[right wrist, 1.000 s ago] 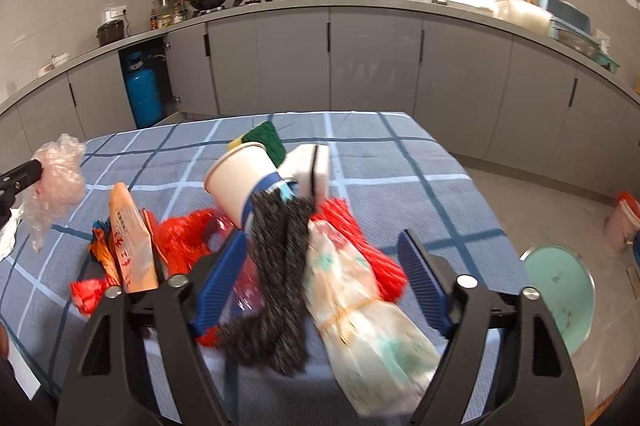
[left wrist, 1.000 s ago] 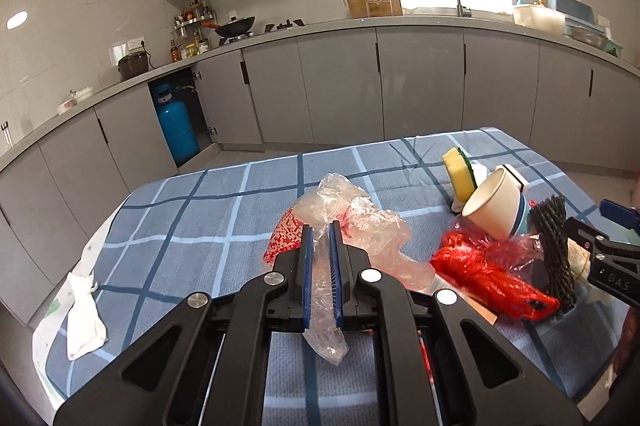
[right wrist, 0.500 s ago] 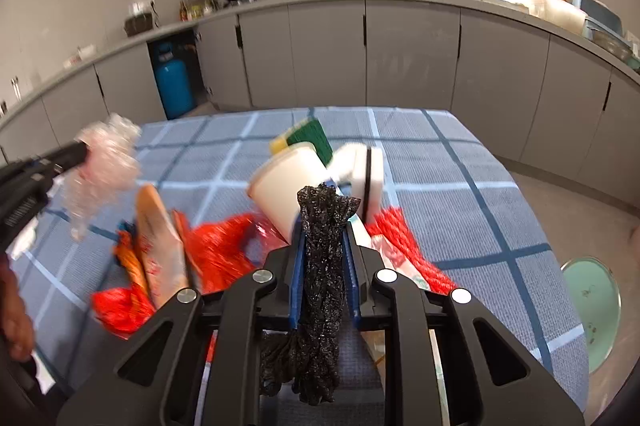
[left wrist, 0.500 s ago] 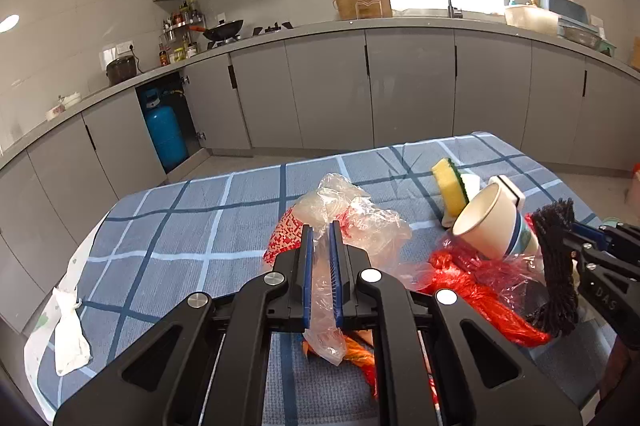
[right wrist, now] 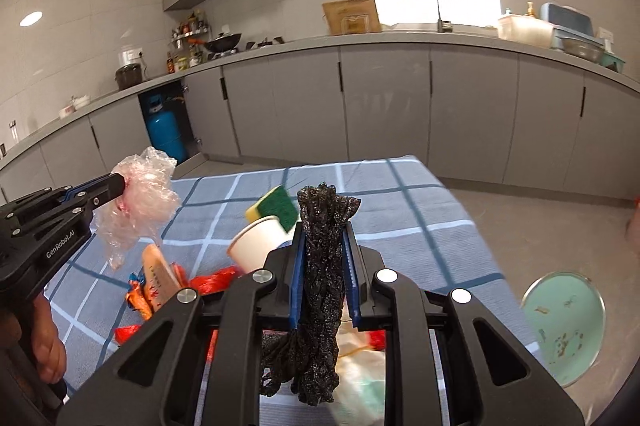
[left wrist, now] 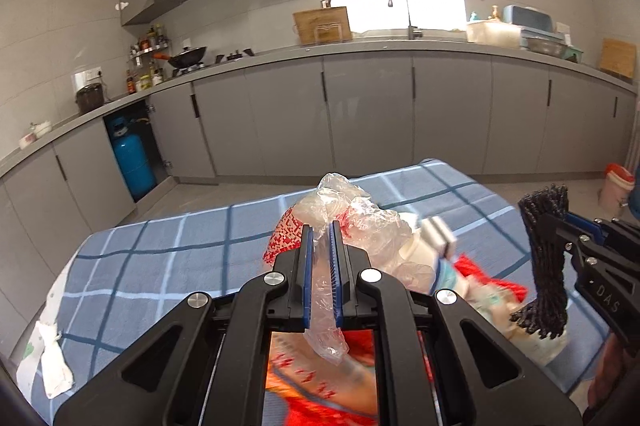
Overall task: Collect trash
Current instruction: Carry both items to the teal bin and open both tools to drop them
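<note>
At four o'clock of the right gripper (right wrist: 324, 266), down on the floor, sits the green bin (right wrist: 562, 322), nearer this hand. Right gripper clamps a black mesh strip (right wrist: 322, 286), long axis upright. Left gripper (left wrist: 320, 266), at nine o'clock, pinches a clear plastic bag (left wrist: 352, 218). Remaining litter lies on the checked table (right wrist: 416, 226).

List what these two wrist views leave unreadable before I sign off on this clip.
- Left wrist view: the paper cup and wrappers beside it are motion-blurred; print unreadable.
- Left wrist view: the red packaging is largely covered by the left gripper frame.
- Right wrist view: the pale bag sits behind the right gripper and black mesh.
- Right wrist view: specks inside the green bin are too small to identify.
</note>
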